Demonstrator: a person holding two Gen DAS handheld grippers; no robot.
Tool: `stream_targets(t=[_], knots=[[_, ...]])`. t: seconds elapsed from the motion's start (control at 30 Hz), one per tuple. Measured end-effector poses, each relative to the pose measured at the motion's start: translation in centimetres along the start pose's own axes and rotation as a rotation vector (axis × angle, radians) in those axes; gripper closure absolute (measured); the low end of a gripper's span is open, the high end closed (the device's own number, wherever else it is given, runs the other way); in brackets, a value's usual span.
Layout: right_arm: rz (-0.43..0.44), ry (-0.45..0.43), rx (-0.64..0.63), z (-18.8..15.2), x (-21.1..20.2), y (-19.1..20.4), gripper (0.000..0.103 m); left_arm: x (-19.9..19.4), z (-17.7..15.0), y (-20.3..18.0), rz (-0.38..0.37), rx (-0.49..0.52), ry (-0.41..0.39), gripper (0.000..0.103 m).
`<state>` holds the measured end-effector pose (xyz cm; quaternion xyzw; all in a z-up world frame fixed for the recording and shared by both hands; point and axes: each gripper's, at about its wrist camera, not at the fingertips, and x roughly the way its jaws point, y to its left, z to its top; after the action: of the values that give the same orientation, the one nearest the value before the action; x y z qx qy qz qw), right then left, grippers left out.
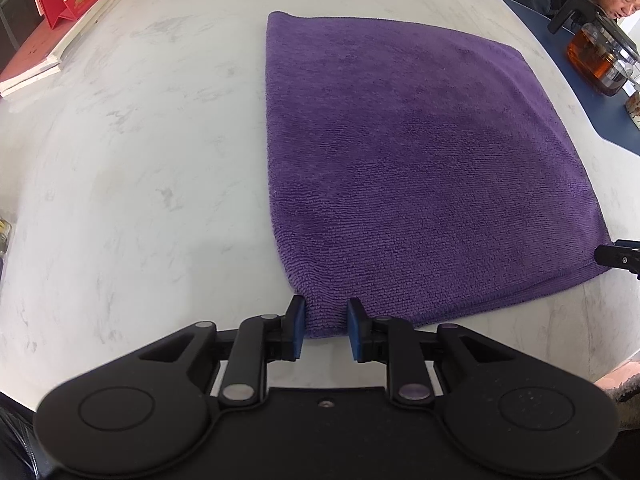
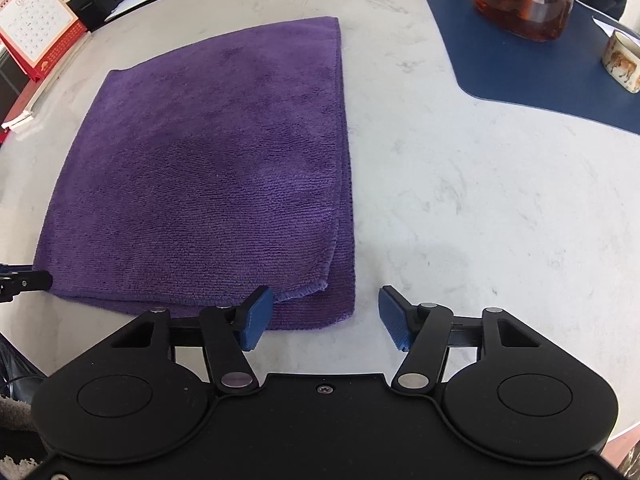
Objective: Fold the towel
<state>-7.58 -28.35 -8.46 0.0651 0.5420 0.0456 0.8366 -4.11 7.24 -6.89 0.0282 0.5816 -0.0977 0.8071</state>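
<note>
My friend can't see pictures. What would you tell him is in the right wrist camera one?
A folded purple terry towel lies flat on a white marbled table, and the right gripper holds its blue-padded jaws apart on either side of the towel's near right corner. Behind are a glass teapot of amber tea on a dark blue mat and a red desk calendar.

One folded purple microfibre towel [image 2: 208,168], one white marbled table [image 2: 480,200], one dark blue mat [image 2: 520,68], one glass teapot of amber tea [image 2: 524,0], one red desk calendar [image 2: 36,28], one patterned ceramic cup [image 2: 622,60], two black grippers with blue pads: left [image 1: 325,328], right [image 2: 326,318].
</note>
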Motion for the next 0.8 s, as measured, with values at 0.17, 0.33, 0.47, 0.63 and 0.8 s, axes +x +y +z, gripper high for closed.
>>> stream_targets(t=[0.17,0.33,0.47,0.63,0.8], knots=[[0.019,-0.008,-0.026,0.5,0.3,0.6,0.052,0.0,0.0,-0.1,0.005,0.003,0.001,0.083],[0.025,-0.015,-0.045,0.8,0.5,0.9,0.058,-0.1,-0.1,-0.1,0.005,-0.001,0.000,0.083],[0.021,-0.018,-0.065,1.0,0.5,0.9,0.066,-0.1,0.0,-0.2,0.007,-0.001,-0.002,0.083],[0.015,-0.021,-0.087,1.1,0.6,0.9,0.066,0.0,0.1,-0.3,0.009,0.004,-0.002,0.083],[0.016,-0.028,-0.116,1.1,0.8,1.1,0.073,-0.2,0.2,-0.2,0.005,0.006,-0.004,0.083]])
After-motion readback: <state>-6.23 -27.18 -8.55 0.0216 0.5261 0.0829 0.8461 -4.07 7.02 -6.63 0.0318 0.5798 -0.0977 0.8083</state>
